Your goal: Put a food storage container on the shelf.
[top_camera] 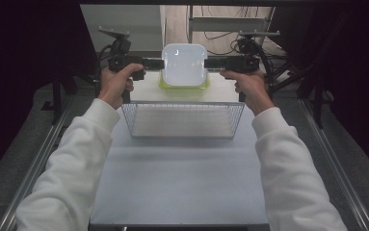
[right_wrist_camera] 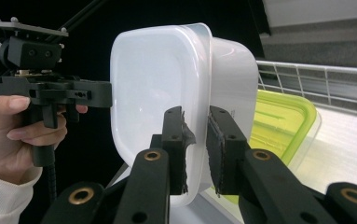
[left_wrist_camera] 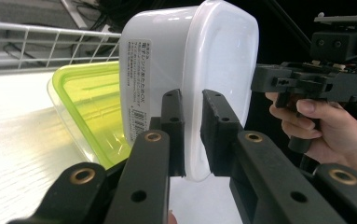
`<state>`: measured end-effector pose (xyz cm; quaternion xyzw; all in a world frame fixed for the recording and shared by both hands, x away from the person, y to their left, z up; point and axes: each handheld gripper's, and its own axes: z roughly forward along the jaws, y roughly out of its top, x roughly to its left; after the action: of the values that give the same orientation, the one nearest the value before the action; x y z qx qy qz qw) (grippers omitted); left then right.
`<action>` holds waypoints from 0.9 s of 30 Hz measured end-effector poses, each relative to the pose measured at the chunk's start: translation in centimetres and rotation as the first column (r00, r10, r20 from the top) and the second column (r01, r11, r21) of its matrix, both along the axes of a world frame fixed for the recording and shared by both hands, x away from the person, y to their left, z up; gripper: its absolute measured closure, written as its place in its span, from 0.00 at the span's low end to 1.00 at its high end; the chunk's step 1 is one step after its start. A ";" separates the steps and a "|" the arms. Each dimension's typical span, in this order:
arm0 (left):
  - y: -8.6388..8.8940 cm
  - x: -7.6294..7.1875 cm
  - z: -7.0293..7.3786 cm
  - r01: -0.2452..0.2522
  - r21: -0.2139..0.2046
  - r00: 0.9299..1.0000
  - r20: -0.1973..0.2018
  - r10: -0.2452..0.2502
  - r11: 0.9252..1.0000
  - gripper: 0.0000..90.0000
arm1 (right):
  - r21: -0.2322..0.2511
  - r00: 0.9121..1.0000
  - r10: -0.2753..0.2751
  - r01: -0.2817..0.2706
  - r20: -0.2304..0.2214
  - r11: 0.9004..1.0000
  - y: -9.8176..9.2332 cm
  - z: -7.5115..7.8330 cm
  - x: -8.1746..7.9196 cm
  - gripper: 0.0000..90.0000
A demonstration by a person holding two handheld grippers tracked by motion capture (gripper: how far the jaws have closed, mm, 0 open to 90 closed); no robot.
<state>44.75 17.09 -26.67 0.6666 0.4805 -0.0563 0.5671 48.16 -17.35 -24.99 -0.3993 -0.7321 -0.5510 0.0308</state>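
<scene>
two grippers clamp a white lidded container (top_camera: pixel 184 65) by opposite rims at top centre of the high view, left gripper (top_camera: pixel 154 63) and right gripper (top_camera: pixel 211 63) both pinching it above a green-lidded box (top_camera: pixel 166 85), beyond a wire basket (top_camera: pixel 184 120).

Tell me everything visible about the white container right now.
The white container is a rounded-square, translucent plastic box with a flanged rim and a printed barcode label on one side. It is held off the table, above the green-lidded box. The left tool and right tool clamp its rim from opposite sides.
</scene>
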 end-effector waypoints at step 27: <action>0.8 4.7 -1.6 -0.066 -0.167 0.976 -0.214 0.029 0.984 0.85 | 0.081 0.962 -0.067 0.091 -0.264 0.993 0.2 -1.2 4.8 0.79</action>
<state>49.41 17.85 -28.30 0.5931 0.5471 -0.1548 0.5700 52.93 -17.19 -26.20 -0.4952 -0.6789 -0.5279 0.1231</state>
